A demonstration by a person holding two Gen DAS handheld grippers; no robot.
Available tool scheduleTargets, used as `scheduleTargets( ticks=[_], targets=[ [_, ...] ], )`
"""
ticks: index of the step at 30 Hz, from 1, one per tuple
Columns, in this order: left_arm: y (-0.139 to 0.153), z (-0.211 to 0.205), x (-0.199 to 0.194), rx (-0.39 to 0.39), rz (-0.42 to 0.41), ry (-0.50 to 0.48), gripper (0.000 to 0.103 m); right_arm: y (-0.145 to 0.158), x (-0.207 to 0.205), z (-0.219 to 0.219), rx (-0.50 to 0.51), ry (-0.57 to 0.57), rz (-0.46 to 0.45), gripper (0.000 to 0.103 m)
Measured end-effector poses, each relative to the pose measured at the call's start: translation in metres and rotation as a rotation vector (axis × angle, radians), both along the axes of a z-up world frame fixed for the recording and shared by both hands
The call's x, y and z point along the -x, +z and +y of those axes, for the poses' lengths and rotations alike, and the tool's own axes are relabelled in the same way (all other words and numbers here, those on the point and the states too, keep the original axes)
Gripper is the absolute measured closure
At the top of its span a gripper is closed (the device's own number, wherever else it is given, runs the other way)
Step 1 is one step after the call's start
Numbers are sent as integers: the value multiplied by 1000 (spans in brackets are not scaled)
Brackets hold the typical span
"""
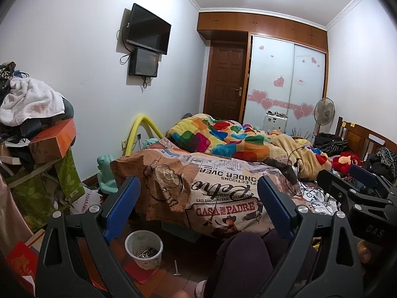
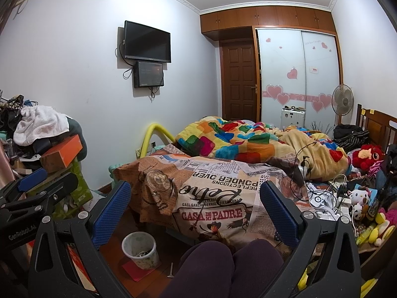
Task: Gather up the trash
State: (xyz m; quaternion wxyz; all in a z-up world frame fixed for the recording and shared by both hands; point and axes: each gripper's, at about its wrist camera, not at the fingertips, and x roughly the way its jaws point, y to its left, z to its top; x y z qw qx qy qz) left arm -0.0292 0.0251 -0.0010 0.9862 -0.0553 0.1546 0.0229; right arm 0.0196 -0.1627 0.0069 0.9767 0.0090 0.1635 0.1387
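Observation:
A small white waste bin (image 1: 144, 249) stands on the wooden floor at the foot of the bed, with cables and scraps inside; it also shows in the right wrist view (image 2: 140, 249). A small white razor-like item (image 1: 176, 269) lies on the floor beside it, also in the right wrist view (image 2: 171, 270). My left gripper (image 1: 198, 206) is open and empty, held above the bin and the bed end. My right gripper (image 2: 196, 211) is open and empty, held level beside the left one. Each gripper shows at the edge of the other's view.
A bed (image 2: 223, 188) with a printed cover and a colourful blanket (image 2: 235, 139) fills the middle. A pile of clothes and boxes (image 1: 37, 129) stands at the left. Cables, chargers and toys (image 2: 347, 198) crowd the right. A red card (image 2: 135, 270) lies under the bin. The person's knees (image 2: 223, 265) are below.

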Motion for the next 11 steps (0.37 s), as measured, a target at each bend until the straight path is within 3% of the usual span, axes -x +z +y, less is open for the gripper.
scheduleTargets(
  ticks=[11],
  targets=[
    [2,-2,-6,-2,9,2,8,-2,-3,-2,3,3,12,0]
  ],
)
